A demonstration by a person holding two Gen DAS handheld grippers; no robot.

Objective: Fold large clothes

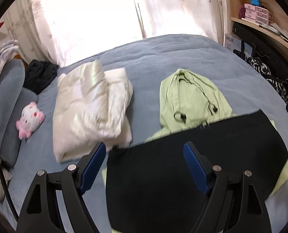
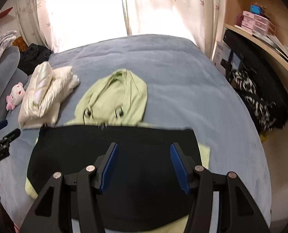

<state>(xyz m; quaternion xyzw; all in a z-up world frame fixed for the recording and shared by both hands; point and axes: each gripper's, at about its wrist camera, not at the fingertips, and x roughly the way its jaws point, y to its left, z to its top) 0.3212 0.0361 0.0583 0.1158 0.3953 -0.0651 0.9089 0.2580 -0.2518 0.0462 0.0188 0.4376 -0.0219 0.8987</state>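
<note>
A light green hoodie (image 1: 190, 97) (image 2: 116, 97) lies flat on the blue bed cover, hood toward the curtains. A flat black rectangular piece (image 1: 192, 165) (image 2: 105, 145) covers its body; green edges stick out at the sides. Whether it is cloth or a board I cannot tell. My left gripper (image 1: 145, 148) hovers open above the black piece's left part, nothing between its blue pads. My right gripper (image 2: 144, 147) hangs open over its middle, also with nothing in it. The left gripper's fingers (image 2: 5, 129) show at the left edge of the right wrist view.
A folded white puffy jacket (image 1: 89, 112) (image 2: 44, 95) lies left of the hoodie. A pink and white plush toy (image 1: 30, 119) and dark clothes (image 1: 40, 73) sit by the grey pillows (image 1: 6, 97). To the right of the bed stand shelves (image 2: 260, 35) and a black-and-white bag (image 2: 254, 97).
</note>
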